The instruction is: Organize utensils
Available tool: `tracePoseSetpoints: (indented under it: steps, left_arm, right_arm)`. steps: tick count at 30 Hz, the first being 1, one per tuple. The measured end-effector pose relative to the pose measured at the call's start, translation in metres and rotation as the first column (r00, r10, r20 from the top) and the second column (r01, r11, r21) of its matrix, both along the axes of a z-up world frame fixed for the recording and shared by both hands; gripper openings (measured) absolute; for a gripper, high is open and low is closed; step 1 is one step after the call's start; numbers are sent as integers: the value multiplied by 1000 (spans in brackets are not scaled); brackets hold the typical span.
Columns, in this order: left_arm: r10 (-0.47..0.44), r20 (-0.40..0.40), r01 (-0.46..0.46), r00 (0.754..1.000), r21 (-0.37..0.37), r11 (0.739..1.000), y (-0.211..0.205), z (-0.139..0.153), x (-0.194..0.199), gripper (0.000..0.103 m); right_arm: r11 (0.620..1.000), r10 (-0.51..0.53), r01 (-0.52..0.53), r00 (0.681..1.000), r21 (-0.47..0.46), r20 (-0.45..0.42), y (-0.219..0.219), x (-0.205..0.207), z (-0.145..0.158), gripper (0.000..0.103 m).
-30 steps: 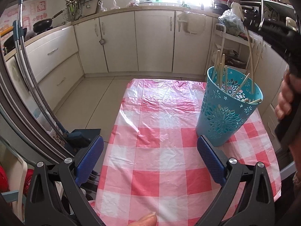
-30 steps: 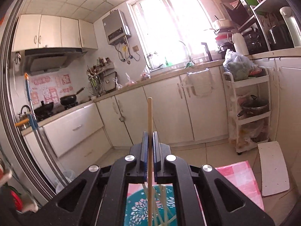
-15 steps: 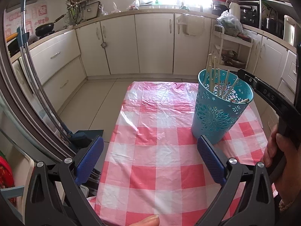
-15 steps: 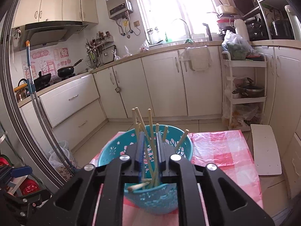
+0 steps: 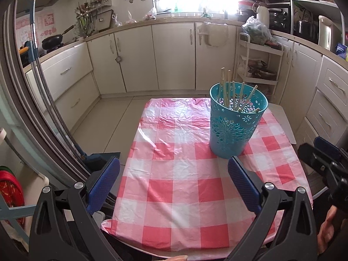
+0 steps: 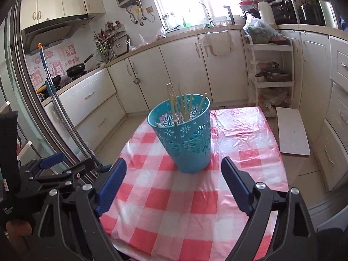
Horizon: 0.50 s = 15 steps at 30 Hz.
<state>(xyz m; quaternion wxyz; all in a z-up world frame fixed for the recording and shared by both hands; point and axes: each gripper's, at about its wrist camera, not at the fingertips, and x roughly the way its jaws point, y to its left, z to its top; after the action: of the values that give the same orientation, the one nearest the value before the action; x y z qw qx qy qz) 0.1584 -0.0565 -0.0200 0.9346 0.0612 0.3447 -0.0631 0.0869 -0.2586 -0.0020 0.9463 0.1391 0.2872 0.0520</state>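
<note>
Hovering over the near edge of the tabletop (image 6: pixel 250 130), the right gripper (image 6: pixel 174 180) has just been opening; its blue pads stand wide apart with nothing between them. The left gripper (image 5: pixel 174 182) is likewise spread wide and empty above the near edge. Beyond both, a teal basket (image 5: pixel 236 130) stands upright toward the far right corner of the red-and-white checked cloth (image 5: pixel 174 191), with wooden chopsticks (image 5: pixel 228 89) leaning inside it.

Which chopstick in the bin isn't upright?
The chopstick lying against the teal bin's left rim in the right wrist view; the other chopsticks stand steeply.
</note>
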Motion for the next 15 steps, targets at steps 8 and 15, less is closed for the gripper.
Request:
tracePoseSetpoints:
  steps: [8, 15]
  left_arm:
    - [17, 29, -19, 999, 42, 999, 6, 21, -37, 95]
    - [21, 68, -24, 997, 55, 998, 16, 46, -79, 95]
  right_arm:
    - [999, -42, 41, 999, -22, -28, 7, -37, 18, 95]
    - [997, -61, 60, 998, -54, -11, 23, -75, 45, 96]
